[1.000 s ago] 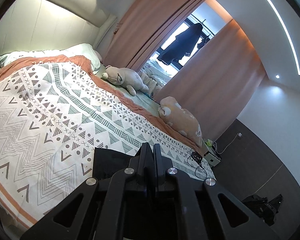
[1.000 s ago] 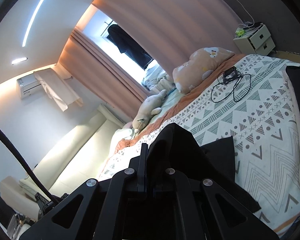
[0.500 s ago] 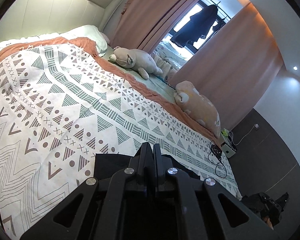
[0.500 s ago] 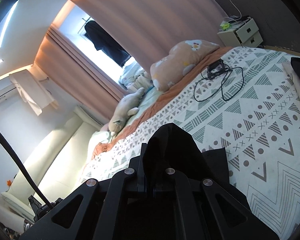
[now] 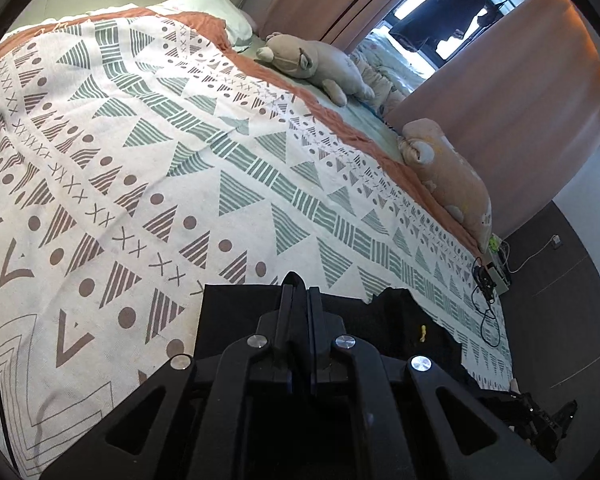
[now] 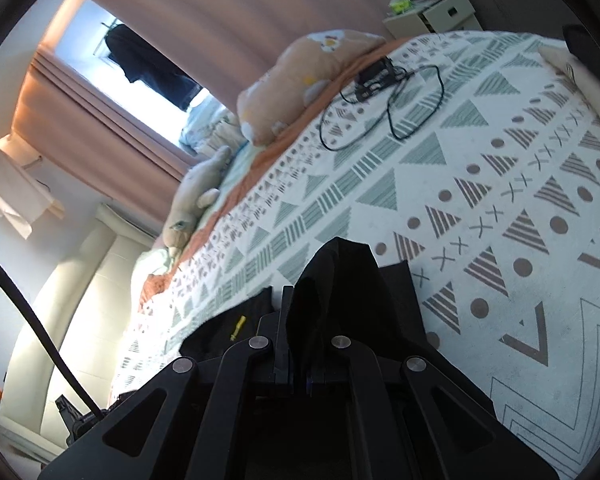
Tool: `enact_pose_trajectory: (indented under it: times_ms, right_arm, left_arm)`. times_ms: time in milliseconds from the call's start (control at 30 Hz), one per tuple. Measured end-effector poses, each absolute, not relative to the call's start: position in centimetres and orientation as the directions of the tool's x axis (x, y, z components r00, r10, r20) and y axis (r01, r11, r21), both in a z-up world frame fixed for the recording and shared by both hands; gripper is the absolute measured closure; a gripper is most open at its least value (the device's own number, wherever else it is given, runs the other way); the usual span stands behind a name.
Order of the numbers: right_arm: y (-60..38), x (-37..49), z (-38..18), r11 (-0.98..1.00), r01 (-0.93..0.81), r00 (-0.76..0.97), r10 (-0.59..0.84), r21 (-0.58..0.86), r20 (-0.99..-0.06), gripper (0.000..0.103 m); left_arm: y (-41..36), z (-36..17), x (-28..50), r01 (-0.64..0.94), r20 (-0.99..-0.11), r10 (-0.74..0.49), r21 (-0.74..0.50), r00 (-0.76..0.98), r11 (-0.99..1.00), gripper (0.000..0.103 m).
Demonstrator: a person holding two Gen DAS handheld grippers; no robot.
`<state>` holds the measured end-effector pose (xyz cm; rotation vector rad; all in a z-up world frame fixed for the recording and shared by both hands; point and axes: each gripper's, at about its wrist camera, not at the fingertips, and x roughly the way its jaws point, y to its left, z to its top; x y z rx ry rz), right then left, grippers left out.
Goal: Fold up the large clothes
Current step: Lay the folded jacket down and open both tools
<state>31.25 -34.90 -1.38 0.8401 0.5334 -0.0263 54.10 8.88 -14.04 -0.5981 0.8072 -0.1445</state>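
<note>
A black garment (image 5: 236,312) lies on the patterned bedspread (image 5: 180,160), with a small yellow tag (image 5: 423,332) on it. My left gripper (image 5: 300,286) is shut on an edge of the garment low over the bed. In the right wrist view my right gripper (image 6: 300,292) is shut on a bunched fold of the same black garment (image 6: 340,276), which stands up between the fingers. The yellow tag (image 6: 238,326) shows to its left. The garment's near part is hidden under both grippers.
A grey plush (image 5: 316,64) and a tan plush pillow (image 5: 448,176) lie along the bed's far side. A black cable and charger (image 6: 384,92) lie on the spread. A nightstand (image 6: 436,16), curtains and window stand beyond.
Both grippers have come down toward the bed with the black garment; the bedspread now fills more of each view and more of the garment lies spread out.
</note>
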Motion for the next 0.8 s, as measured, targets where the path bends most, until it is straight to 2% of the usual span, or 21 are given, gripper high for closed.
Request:
enact_pose_trajectory:
  times_ms: [133,167,200,233,267,300,567,800]
  right_arm:
    - [-34.3,32.1,-1.4,0.691,0.265,0.853,0.157,0.672,-0.498,0.098]
    - [-34.4,32.0,-1.4,0.693,0.268,0.855,0.149,0.67,-0.496,0.085]
    - [-34.3,32.0,-1.3,0.695,0.268,0.86,0.139,0.667,-0.49,0.045]
    - [-34.2,31.9,-1.0,0.696,0.263,0.865,0.137,0.668,-0.483,0.017]
    - [-34.1,31.7,-0.8,0.693,0.256,0.873,0.134,0.674,-0.47,0.0]
    - [-34.1,31.5,-0.6,0.692,0.252,0.879,0.13,0.676,-0.46,0.0]
    - [-33.5,30.6,-0.5,0.698,0.226,0.86,0.184,0.679,-0.476,0.0]
    - [-32.2,28.3,0.7,0.729,0.242,0.833,0.182,0.64,-0.523,0.0]
  left_arm:
    - [8.3,-15.0,54.9,-0.118,-0.65,-0.338,-0.552,0.681,0.825,0.093]
    - [8.2,-15.2,55.1,-0.115,-0.647,-0.352,-0.565,0.677,0.817,0.086]
    - [8.1,-15.2,55.2,-0.113,-0.647,-0.361,-0.571,0.672,0.813,0.07]
    - [8.0,-15.2,55.3,-0.11,-0.646,-0.367,-0.575,0.669,0.811,0.054]
    - [8.0,-15.0,55.3,-0.103,-0.641,-0.373,-0.579,0.671,0.809,0.006]
    - [7.9,-14.7,55.2,-0.094,-0.63,-0.373,-0.581,0.681,0.809,0.0]
    - [8.2,-12.9,53.2,-0.092,-0.626,-0.361,-0.572,0.691,0.815,0.0]
    - [9.0,-12.6,49.3,-0.125,-0.68,-0.289,-0.49,0.674,0.862,0.0]
